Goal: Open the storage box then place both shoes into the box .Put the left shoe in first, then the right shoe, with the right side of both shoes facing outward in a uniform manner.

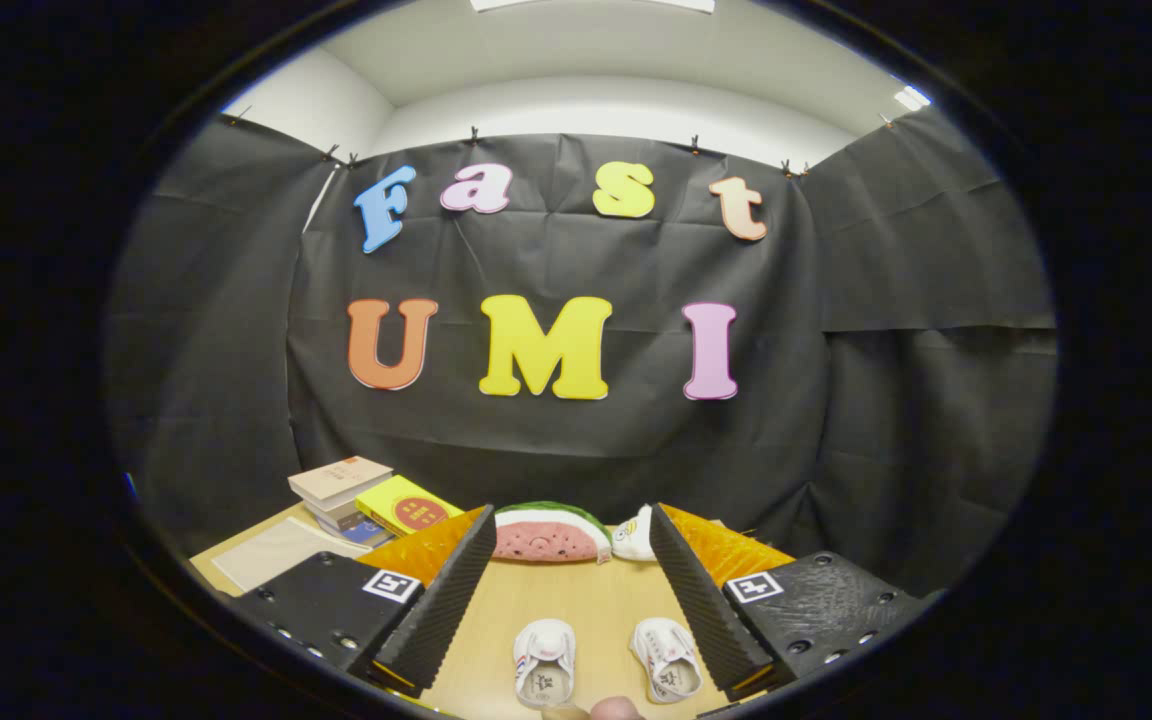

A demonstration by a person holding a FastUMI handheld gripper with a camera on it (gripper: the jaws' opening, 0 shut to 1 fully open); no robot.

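Two small soft shoes (603, 662) are seen on the smooth wooden table (576, 600), at 6 o'clock between the spread-apart gripper (573, 535) fingers.

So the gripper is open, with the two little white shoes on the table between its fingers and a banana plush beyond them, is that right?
Nearly. The gripper view shows the gripper open, with the two white shoes on the table between its fingers, but the plush beyond them is a watermelon slice, not a banana.

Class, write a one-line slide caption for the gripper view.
Open gripper hovers over two small white shoes on the wooden table.
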